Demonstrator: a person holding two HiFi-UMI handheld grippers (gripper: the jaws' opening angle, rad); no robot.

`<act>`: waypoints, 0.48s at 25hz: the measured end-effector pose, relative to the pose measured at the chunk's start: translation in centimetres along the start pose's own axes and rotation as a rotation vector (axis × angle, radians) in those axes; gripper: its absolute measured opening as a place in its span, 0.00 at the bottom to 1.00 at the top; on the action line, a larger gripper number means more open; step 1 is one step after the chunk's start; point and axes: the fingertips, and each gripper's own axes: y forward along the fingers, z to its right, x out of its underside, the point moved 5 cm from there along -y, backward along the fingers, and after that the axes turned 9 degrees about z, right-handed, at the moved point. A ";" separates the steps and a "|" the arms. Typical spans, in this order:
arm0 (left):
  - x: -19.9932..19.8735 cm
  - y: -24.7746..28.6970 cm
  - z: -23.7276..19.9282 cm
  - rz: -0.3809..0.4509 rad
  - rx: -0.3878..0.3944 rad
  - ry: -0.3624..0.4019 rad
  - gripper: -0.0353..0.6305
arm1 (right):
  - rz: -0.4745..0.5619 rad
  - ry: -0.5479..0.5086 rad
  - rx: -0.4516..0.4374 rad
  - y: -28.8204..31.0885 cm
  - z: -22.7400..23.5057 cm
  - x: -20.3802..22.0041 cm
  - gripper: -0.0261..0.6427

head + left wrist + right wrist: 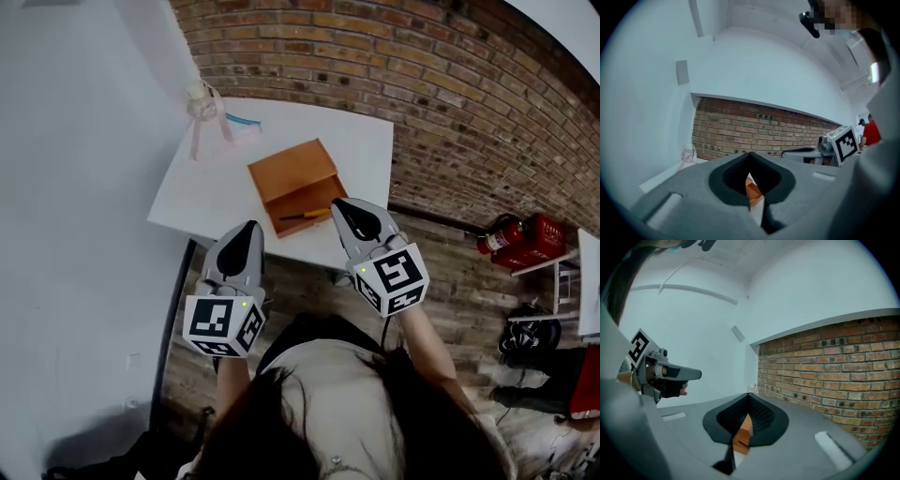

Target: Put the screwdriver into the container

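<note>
A wooden box stands with its lid raised on the white table. The screwdriver, with a yellow handle and a dark shaft, lies inside the box's lower half. My left gripper hangs shut and empty over the table's front edge, left of the box. My right gripper is shut too, its tip just right of the screwdriver's handle and apart from it. In each gripper view the jaws meet at a point, left gripper and right gripper, and a sliver of the orange box shows below.
A glass jar with a pink ribbon and a small blue-and-white item sit at the table's far left corner. A brick wall runs behind. A fire extinguisher and a red crate are on the floor at the right.
</note>
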 end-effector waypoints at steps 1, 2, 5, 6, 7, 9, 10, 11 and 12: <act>0.0 -0.1 -0.2 0.001 0.002 -0.002 0.05 | 0.000 0.001 0.004 0.0 -0.2 -0.1 0.05; -0.1 -0.1 -0.4 0.003 0.004 -0.005 0.05 | 0.000 0.002 0.007 0.0 -0.3 -0.1 0.05; -0.2 -0.1 -0.5 0.007 0.015 -0.011 0.05 | -0.001 0.003 0.016 0.0 -0.5 -0.2 0.05; -0.1 -0.1 -0.5 0.006 0.018 -0.014 0.05 | -0.001 0.006 0.019 0.0 -0.5 -0.2 0.05; 0.0 0.0 -0.5 0.004 0.022 -0.016 0.05 | -0.002 0.010 0.022 0.0 -0.5 -0.2 0.05; 0.2 0.0 -0.6 -0.001 0.028 -0.020 0.05 | -0.002 0.017 0.028 -0.1 -0.5 -0.1 0.05; 0.3 0.0 -0.6 -0.004 0.030 -0.022 0.05 | 0.000 0.021 0.031 -0.1 -0.5 -0.1 0.05; 0.4 0.0 -0.6 -0.005 0.032 -0.024 0.05 | 0.001 0.025 0.034 -0.1 -0.5 -0.1 0.05; 0.4 0.1 -0.6 -0.006 0.033 -0.026 0.05 | 0.003 0.030 0.037 -0.1 -0.5 -0.2 0.05</act>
